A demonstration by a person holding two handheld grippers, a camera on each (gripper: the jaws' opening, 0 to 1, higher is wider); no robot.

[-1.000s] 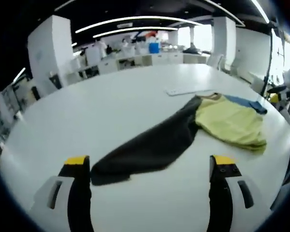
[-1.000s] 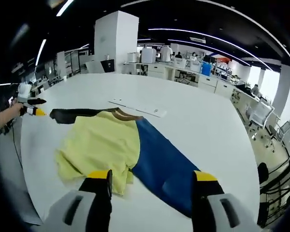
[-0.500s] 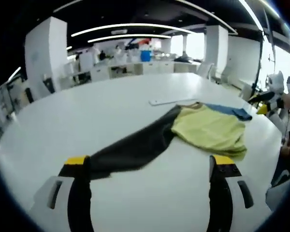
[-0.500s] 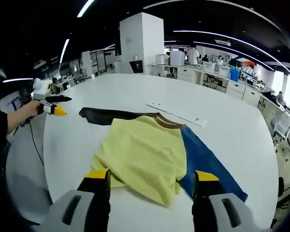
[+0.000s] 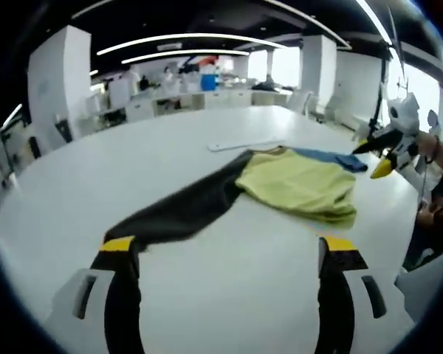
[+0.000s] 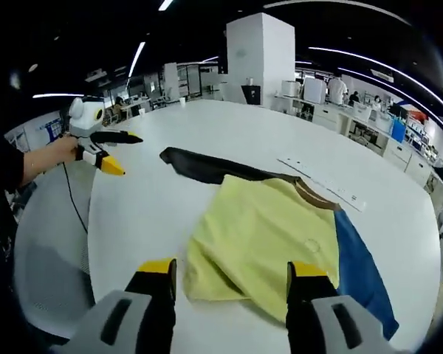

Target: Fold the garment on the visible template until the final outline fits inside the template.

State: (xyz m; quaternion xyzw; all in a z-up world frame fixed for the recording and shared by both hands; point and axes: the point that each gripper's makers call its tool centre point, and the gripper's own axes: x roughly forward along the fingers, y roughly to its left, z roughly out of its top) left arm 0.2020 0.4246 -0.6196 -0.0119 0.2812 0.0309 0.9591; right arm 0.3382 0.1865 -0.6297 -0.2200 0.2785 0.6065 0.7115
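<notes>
On the white bench [image 5: 207, 295], a garment [image 6: 262, 232] lies spread flat, yellow body between a black sleeve and a blue sleeve, brown collar beside a thin white template [image 6: 325, 181], left gripper [image 5: 225, 254] and right gripper [image 6: 232, 276] jaws wide apart, holding nothing

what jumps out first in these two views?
The garment spread on the white table: a yellow body in the middle, a black sleeve stretched to one side and a blue sleeve to the other. In the right gripper view the left gripper hangs open near the black sleeve's end, touching nothing.
</notes>
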